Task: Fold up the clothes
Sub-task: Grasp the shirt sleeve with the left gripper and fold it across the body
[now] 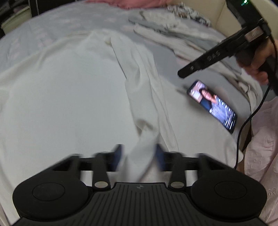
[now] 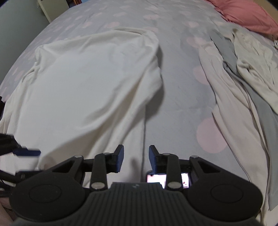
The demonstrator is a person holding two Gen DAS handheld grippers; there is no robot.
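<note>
Grey bed sheet (image 2: pixel 173 73) with pink dots holds a white garment (image 1: pixel 60 97), spread flat. Left gripper (image 1: pixel 139 154) pinches a strip of it between its pads. Right gripper (image 2: pixel 136 156) hangs open, holding nothing. Nearby lie a phone (image 1: pixel 212 104) and more clothes (image 2: pixel 243 73).

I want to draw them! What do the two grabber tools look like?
Both tools are black plastic. The left tool and right tool have blue finger pads, round knobs, silver screws and a ribbed middle. The right tool carries white lettering, a green light and a black cable.
</note>
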